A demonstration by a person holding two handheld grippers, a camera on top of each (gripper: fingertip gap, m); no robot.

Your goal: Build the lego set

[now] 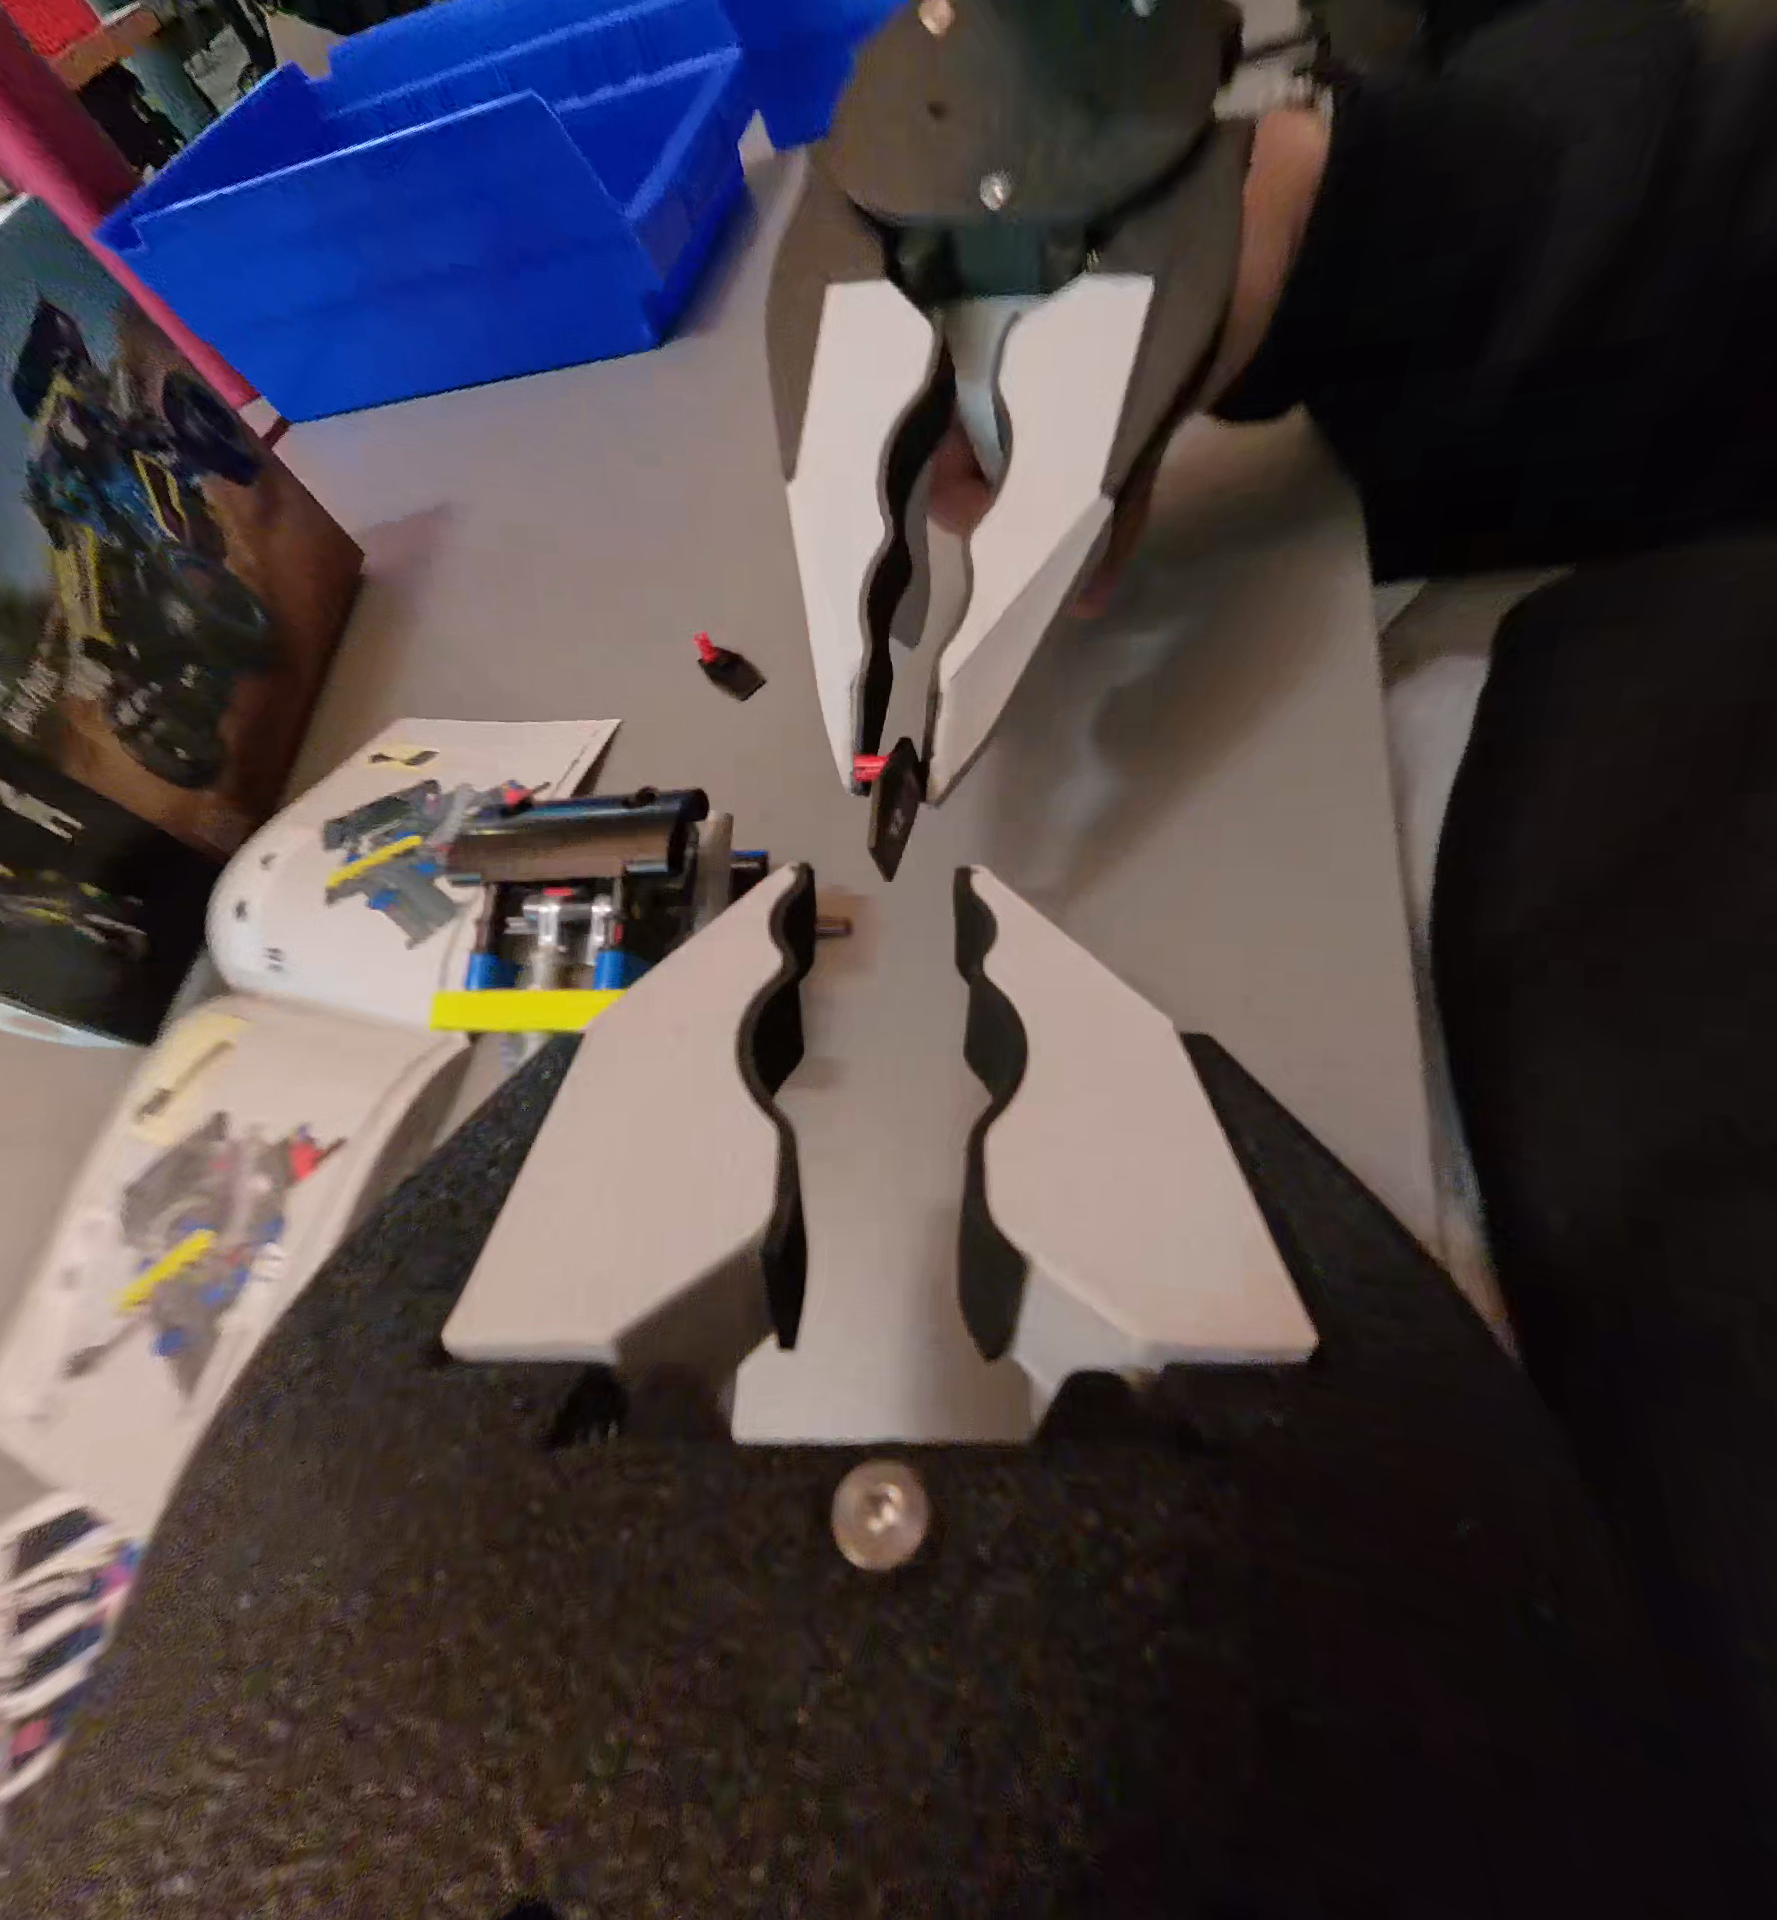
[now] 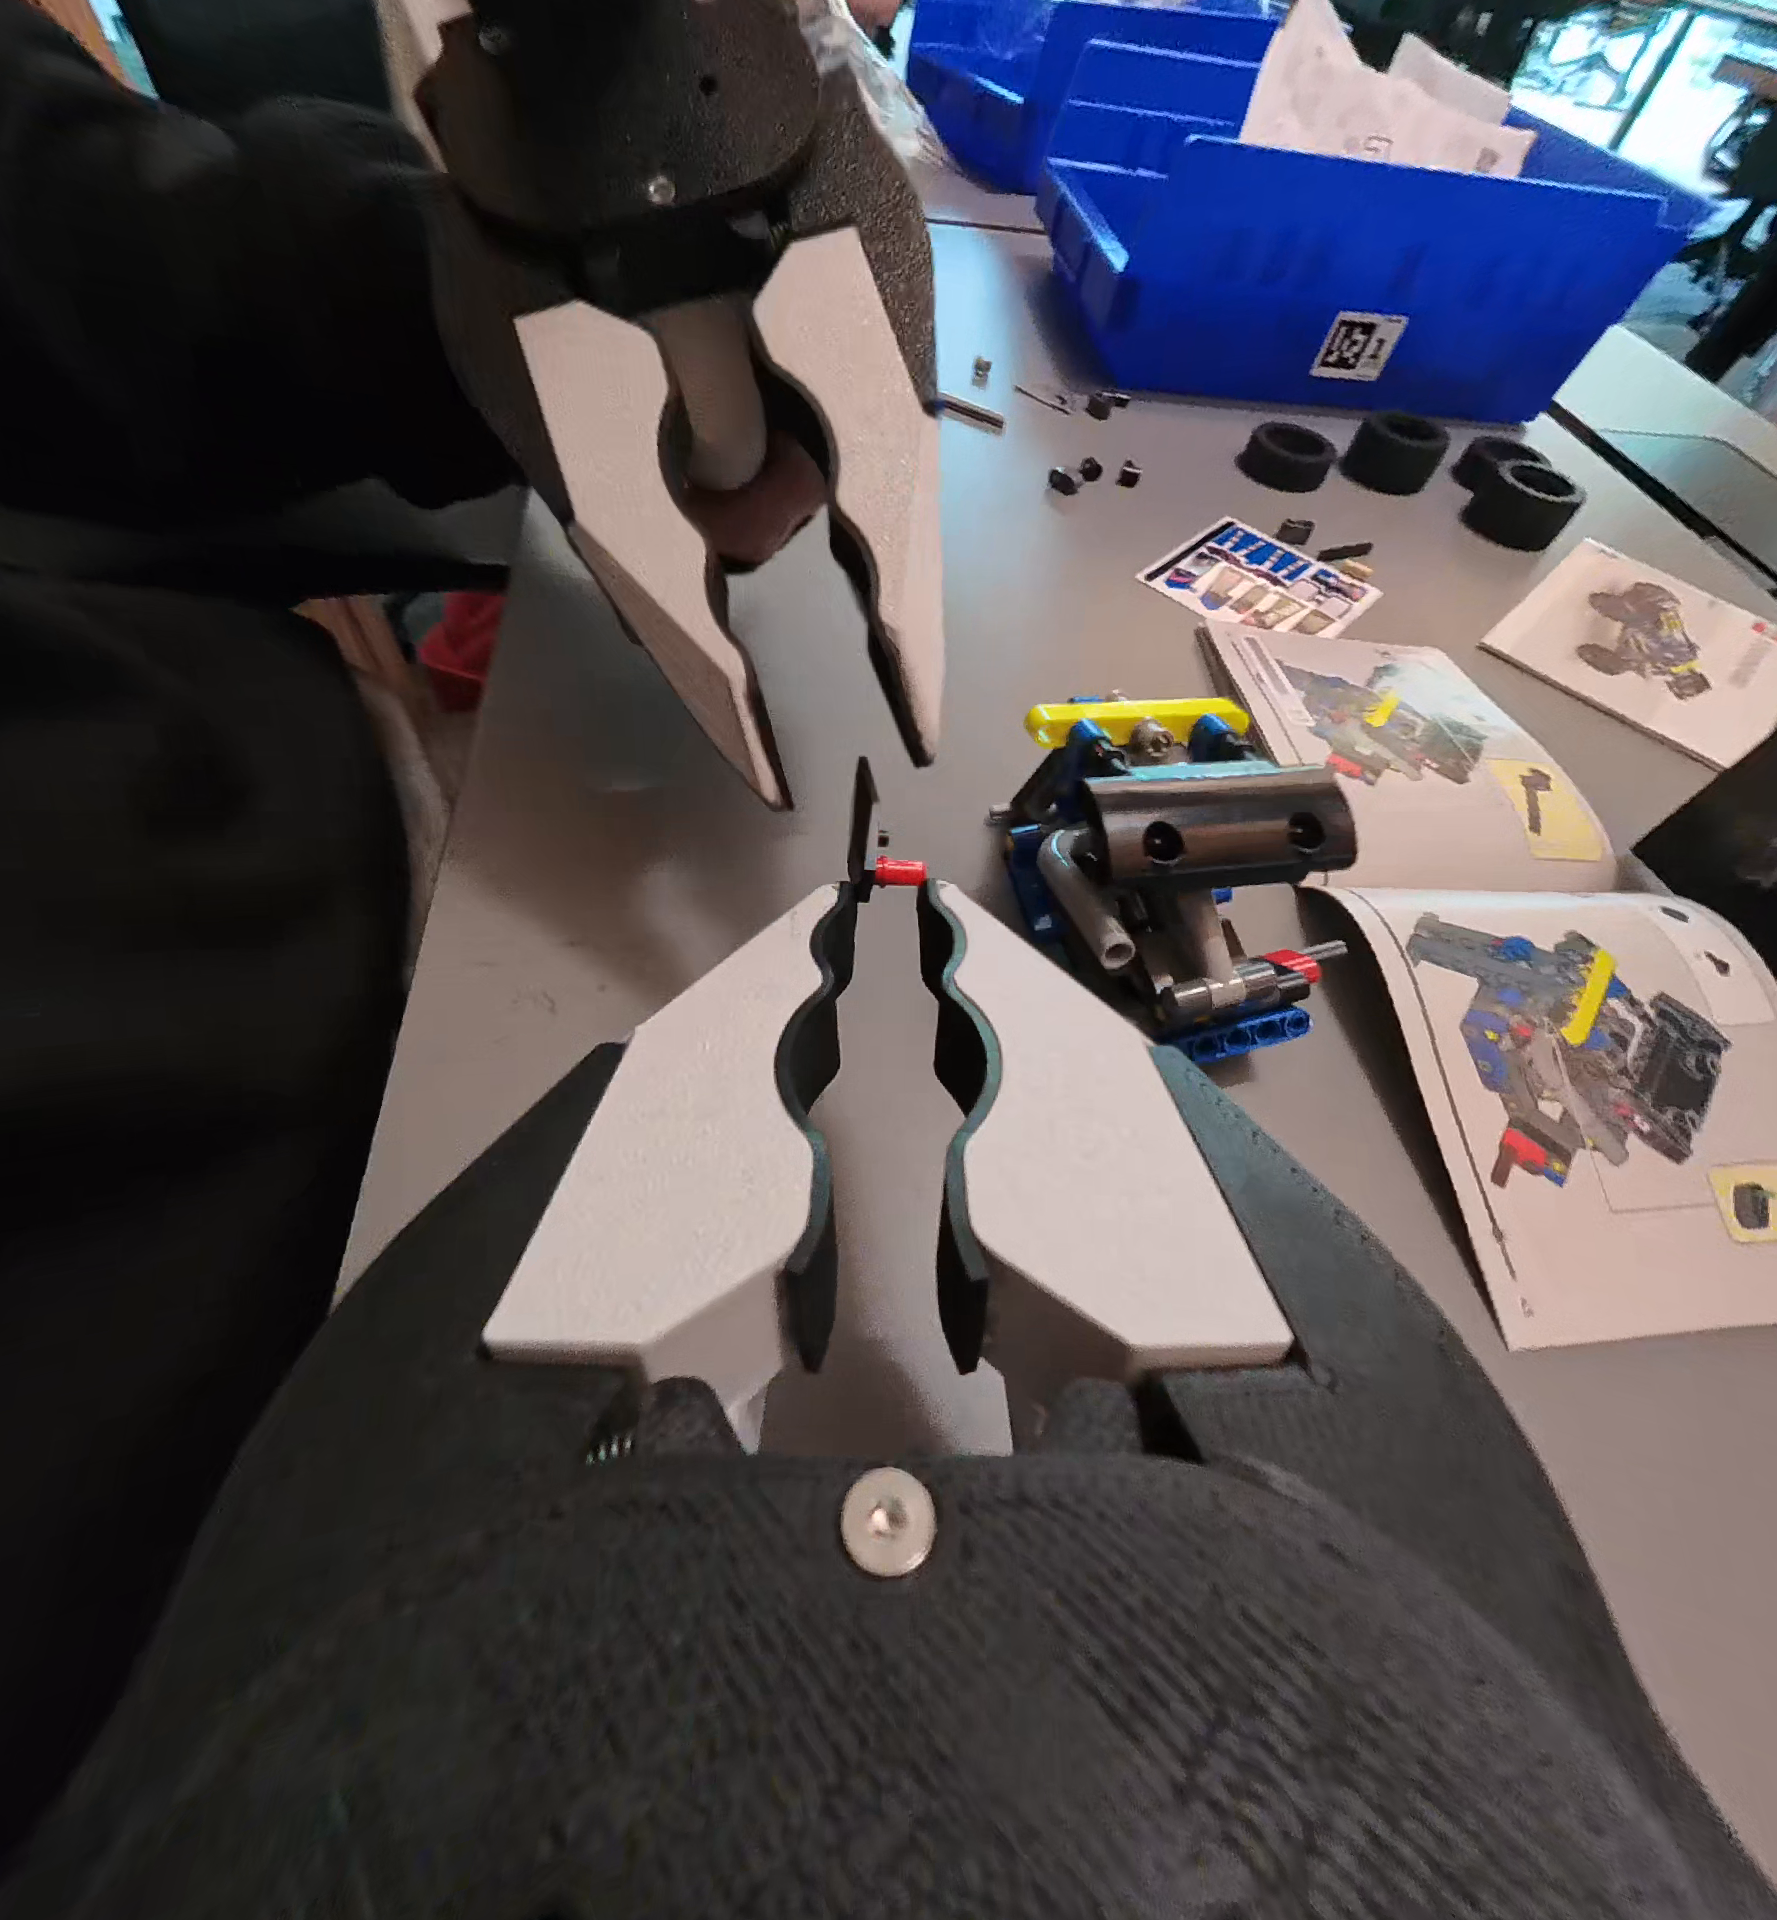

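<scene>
The right gripper (image 2: 884, 894) sits nearest, jaws clenched on a small black plate with a red pin (image 2: 889, 868) at twelve o'clock. The left gripper (image 2: 853, 769), jaws released, hovers just beyond. Toy chassis (image 2: 1175, 873) lies at two o'clock on the counter (image 2: 655, 935). Keep the pinch firm and the plate steady.

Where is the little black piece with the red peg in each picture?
Left wrist view: black piece with red peg, upper middle, pinched at the right gripper tips.
Right wrist view: same piece, centre, at that gripper's own fingertips.
Shared landmark: the part-built model.
</scene>
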